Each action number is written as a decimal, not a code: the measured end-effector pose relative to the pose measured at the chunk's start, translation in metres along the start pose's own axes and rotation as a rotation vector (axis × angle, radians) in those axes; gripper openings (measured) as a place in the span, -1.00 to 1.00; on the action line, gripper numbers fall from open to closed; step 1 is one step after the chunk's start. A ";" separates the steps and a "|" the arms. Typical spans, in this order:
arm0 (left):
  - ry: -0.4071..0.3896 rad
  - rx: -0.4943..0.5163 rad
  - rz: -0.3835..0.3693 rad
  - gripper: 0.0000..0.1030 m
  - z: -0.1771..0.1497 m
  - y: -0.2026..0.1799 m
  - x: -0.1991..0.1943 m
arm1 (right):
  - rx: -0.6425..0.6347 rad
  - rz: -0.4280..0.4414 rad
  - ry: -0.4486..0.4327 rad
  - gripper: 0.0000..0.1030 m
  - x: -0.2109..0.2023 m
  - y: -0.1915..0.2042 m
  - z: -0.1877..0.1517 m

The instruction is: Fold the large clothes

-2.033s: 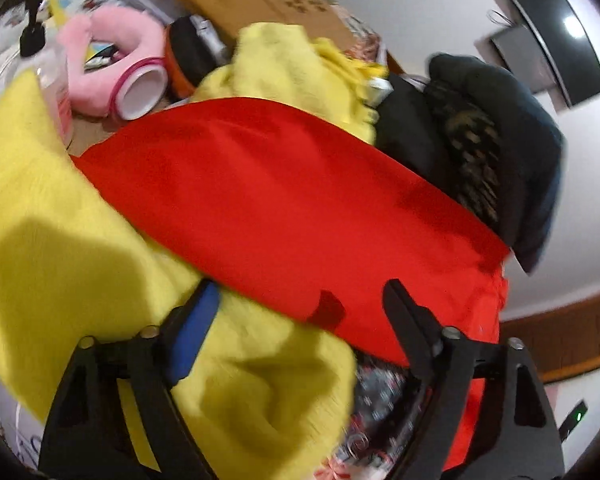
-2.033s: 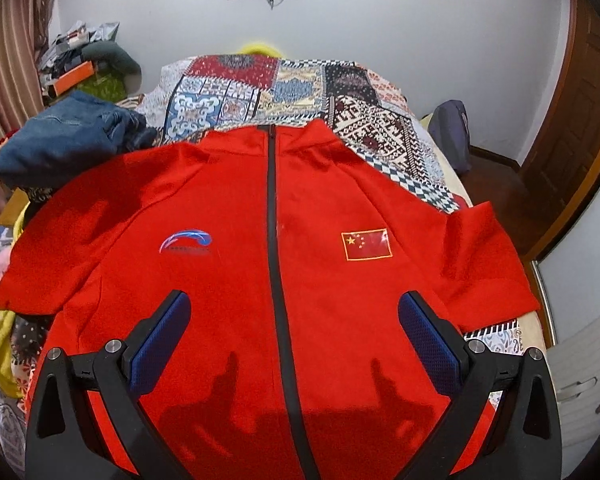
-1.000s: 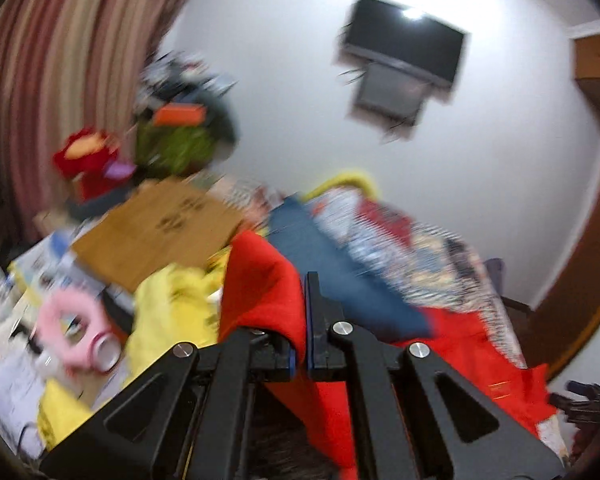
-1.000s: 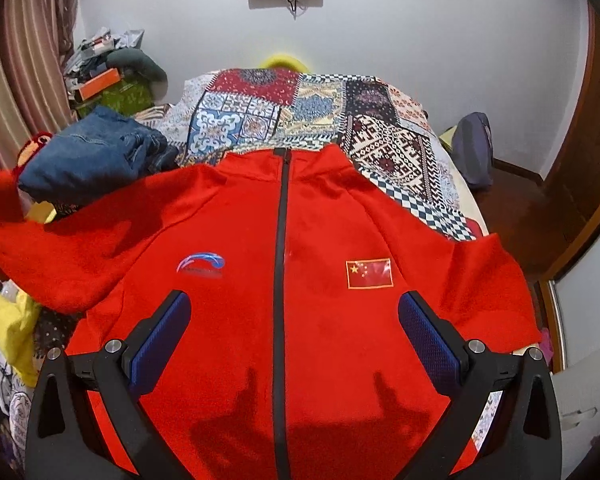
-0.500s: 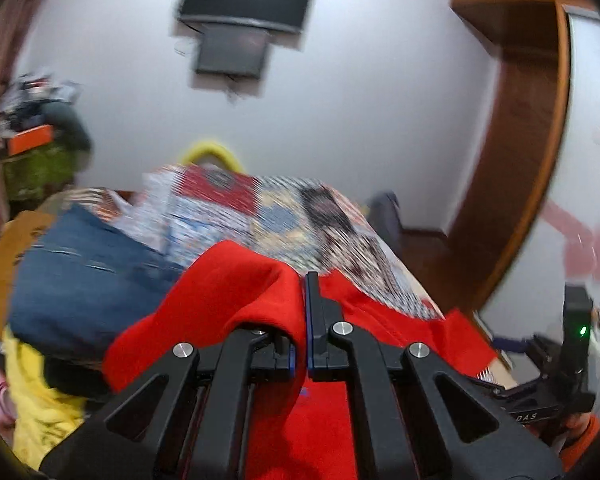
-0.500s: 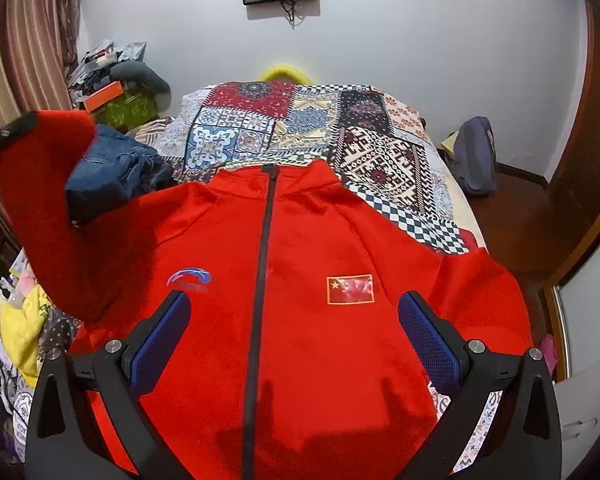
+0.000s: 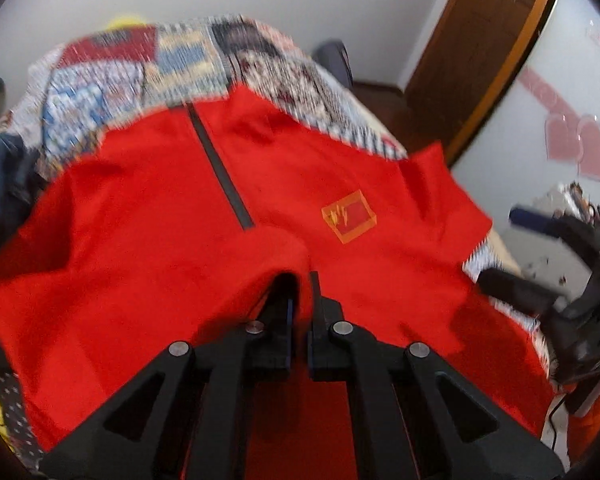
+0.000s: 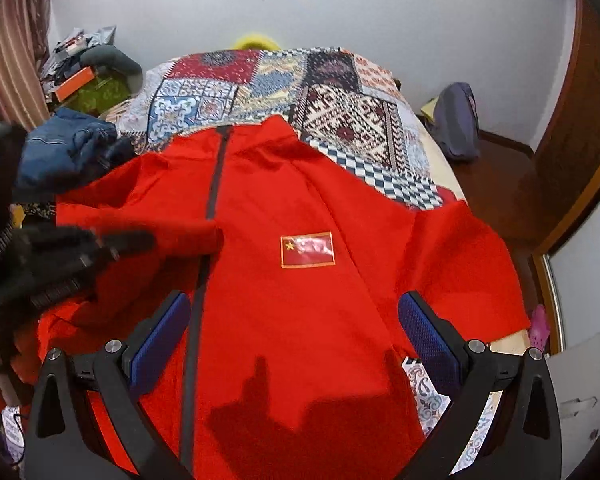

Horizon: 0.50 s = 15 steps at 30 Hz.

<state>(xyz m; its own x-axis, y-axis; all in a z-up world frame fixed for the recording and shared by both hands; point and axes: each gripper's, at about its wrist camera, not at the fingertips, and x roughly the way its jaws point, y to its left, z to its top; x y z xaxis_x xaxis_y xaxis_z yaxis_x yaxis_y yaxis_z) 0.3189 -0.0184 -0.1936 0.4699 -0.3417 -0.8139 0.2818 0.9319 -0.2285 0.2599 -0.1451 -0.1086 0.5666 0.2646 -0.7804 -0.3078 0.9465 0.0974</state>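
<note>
A red zip-up jacket (image 8: 300, 200) lies front-up on the patchwork bed cover (image 8: 340, 92), with a flag patch (image 8: 307, 250) on its chest. My left gripper (image 7: 302, 280) is shut on the jacket's sleeve, and the red cloth bunches over its fingertips above the jacket (image 7: 140, 220) near the dark zip (image 7: 220, 172). In the right wrist view the left gripper (image 8: 120, 240) comes in blurred from the left, and the sleeve cuff (image 8: 196, 236) lies across the zip line. My right gripper (image 8: 292, 308) hovers open over the jacket's lower front with nothing between its fingers.
Folded blue jeans (image 8: 64, 148) lie at the bed's left, beside the jacket's shoulder. Cluttered shelves (image 8: 84, 76) stand behind them. A grey backpack (image 8: 456, 120) sits on the floor to the right, near a wooden door (image 8: 580, 120). The bed's right edge runs close to the jacket's other sleeve.
My left gripper has swung the held sleeve from the far left in over the jacket's chest and down toward it. The right gripper has drifted slightly and stays open.
</note>
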 end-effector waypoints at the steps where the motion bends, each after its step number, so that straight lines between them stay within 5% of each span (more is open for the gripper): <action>1: 0.022 0.004 -0.002 -0.90 -0.004 -0.002 0.004 | 0.004 0.001 0.009 1.00 0.002 -0.001 -0.001; 4: 0.078 0.012 -0.008 -0.65 -0.013 -0.004 0.012 | 0.006 -0.001 0.021 1.00 0.005 -0.003 -0.003; 6: 0.087 0.024 0.020 -0.14 -0.017 -0.004 0.008 | -0.001 -0.002 0.027 1.00 0.005 -0.001 -0.003; 9: 0.044 0.048 0.060 0.31 -0.020 -0.002 -0.013 | -0.019 -0.002 0.023 1.00 0.003 0.002 -0.002; 15: -0.052 -0.005 0.085 0.44 -0.031 0.031 -0.078 | -0.073 0.019 -0.010 1.00 -0.007 0.022 0.007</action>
<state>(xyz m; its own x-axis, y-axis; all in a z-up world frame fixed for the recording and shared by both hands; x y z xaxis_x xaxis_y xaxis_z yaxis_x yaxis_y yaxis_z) 0.2651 0.0404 -0.1541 0.5344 -0.2673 -0.8019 0.2354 0.9582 -0.1625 0.2545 -0.1244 -0.0969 0.5680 0.2843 -0.7724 -0.3734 0.9253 0.0661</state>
